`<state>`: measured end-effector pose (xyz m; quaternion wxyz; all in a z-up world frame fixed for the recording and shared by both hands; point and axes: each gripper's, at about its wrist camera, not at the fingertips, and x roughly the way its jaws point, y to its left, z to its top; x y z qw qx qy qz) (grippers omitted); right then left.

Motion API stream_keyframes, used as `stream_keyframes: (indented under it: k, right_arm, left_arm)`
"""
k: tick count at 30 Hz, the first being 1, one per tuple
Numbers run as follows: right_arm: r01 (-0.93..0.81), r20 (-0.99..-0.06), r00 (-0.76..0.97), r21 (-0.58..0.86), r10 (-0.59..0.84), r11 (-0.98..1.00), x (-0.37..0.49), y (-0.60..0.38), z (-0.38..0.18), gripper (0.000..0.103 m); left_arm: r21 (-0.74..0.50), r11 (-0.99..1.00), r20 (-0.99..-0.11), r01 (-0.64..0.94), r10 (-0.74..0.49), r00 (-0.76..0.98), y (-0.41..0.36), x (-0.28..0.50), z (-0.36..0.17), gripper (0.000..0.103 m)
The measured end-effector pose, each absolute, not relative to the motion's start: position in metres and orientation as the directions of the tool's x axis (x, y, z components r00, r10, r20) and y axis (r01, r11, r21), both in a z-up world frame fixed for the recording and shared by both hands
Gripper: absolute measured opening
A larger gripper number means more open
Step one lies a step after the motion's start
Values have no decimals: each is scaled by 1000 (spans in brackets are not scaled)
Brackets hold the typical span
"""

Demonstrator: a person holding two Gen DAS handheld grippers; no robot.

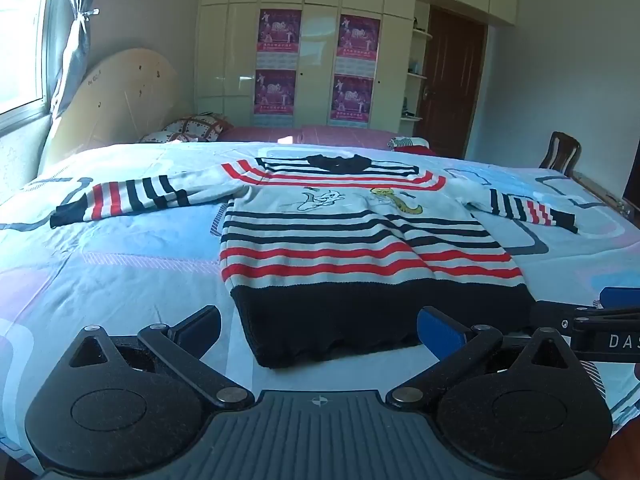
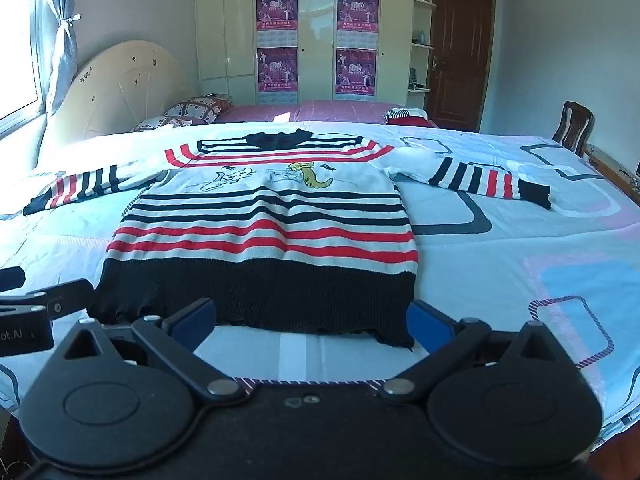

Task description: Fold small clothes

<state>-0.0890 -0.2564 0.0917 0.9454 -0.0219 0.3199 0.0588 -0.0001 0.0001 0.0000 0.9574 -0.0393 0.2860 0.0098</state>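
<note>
A small striped sweater [image 1: 340, 240] [image 2: 264, 220] lies flat on the bed, face up, both sleeves spread out sideways, its black hem nearest me. My left gripper [image 1: 320, 330] hangs open just short of the hem's left part, nothing between its fingers. My right gripper [image 2: 310, 320] is open too, in front of the hem's right part, and holds nothing. Each gripper shows at the edge of the other's view: the right gripper [image 1: 600, 320] and the left gripper [image 2: 32, 300].
The bed has a pale blue patterned sheet [image 1: 120, 264] [image 2: 520, 248]. Pillows [image 2: 192, 110] and a headboard [image 2: 120, 88] are at the far left. A folded striped garment [image 2: 404, 115] lies at the far edge, a wooden chair [image 2: 576, 124] stands at the right, and wardrobes [image 2: 312, 28] line the back wall.
</note>
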Motion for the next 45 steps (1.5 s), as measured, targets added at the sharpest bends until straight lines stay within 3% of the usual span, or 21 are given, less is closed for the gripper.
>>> stream_keyframes:
  k: [45]
  right_arm:
    - [-129,-615,782,-3,100,992,-86,-256,88,102]
  left_arm:
    - [-54,998,-560,-43,5,829,1,4,-5,103]
